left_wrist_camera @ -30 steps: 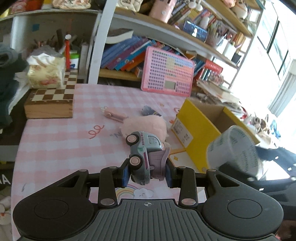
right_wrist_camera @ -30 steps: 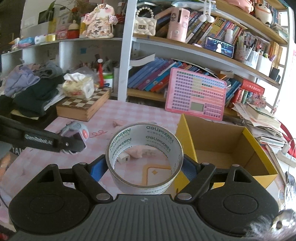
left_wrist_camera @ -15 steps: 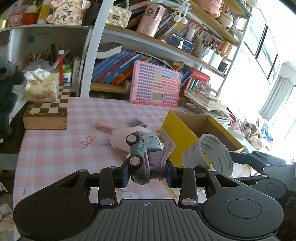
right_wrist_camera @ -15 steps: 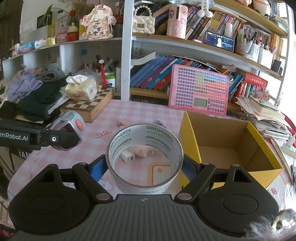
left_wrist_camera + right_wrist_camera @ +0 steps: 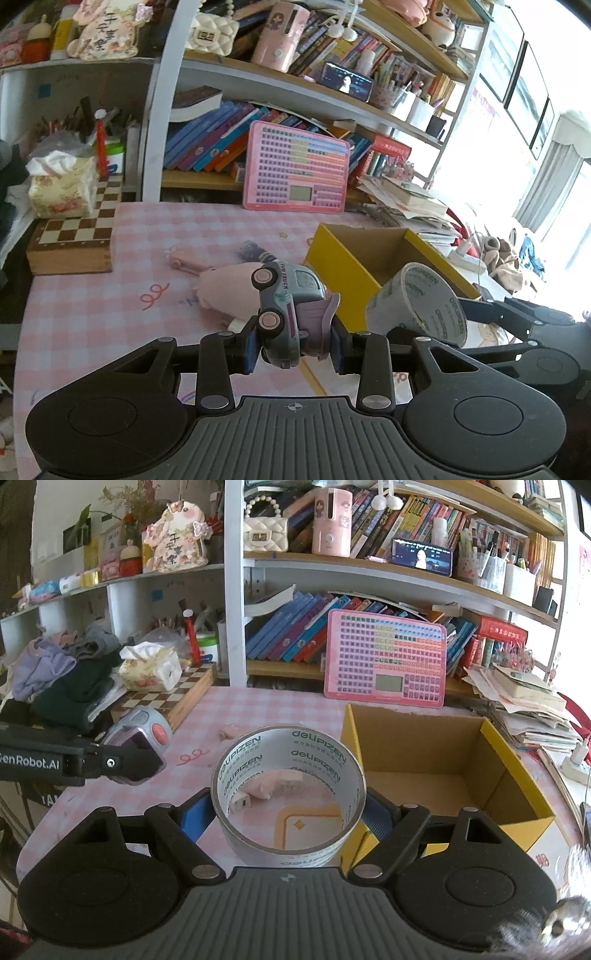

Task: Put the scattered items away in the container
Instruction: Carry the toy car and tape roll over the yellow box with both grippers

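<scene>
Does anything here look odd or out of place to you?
Yes: the small grey-blue toy truck is clamped on its side in the left hand-held gripper, wheels facing sideways. The yellow cardboard box looks empty, while a pink plush toy and a small pink gadget lie loose on the pink checked tablecloth.

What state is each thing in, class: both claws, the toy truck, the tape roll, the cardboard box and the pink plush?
Left claw: shut on toy truck, held off the table.
Right claw: shut on tape roll, held off the table.
Cardboard box: open-topped, looks empty.
Pink plush: lying on the table, outside the box.
</scene>
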Tool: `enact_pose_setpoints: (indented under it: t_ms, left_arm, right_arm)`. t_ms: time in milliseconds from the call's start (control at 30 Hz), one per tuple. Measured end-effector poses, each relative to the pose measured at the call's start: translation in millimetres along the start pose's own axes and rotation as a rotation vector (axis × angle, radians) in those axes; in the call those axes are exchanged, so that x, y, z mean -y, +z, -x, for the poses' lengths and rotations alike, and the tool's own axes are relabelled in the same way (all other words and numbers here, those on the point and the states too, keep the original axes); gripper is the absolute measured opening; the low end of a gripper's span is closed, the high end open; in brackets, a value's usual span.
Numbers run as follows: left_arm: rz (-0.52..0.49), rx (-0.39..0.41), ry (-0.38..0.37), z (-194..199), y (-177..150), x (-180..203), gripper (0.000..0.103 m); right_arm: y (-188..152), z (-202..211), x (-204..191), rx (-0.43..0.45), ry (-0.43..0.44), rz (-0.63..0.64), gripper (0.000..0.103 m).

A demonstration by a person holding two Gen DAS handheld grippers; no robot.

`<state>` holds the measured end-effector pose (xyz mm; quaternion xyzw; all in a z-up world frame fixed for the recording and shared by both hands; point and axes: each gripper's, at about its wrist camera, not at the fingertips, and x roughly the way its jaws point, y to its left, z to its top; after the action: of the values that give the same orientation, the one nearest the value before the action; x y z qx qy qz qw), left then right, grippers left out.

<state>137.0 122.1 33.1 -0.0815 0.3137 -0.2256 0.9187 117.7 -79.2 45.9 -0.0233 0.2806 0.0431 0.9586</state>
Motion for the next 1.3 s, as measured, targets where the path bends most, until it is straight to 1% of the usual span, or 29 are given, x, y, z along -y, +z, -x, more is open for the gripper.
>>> enact_pose_setpoints:
  t_ms: [367,767,1067,1300]
  left_arm:
    - [-0.003,0.005,0.014,-28,11,39,0.035]
    - [0.013,0.01,0.023,-70,21,88,0.035]
    - [0.036,0.039,0.059,-96,28,125,0.035]
    - [0.037,0.022,0.088,-115,31,148,0.035]
  right_arm:
    - [8,-7,50,0.007,0.018,0.006,0.082]
    - [13,-13,123,0.011,0.031,0.014,0.082]
    - [18,-21,174,0.023,0.066,0.049,0.082]
    - [17,-30,207,0.019,0.089,0.035,0.082]
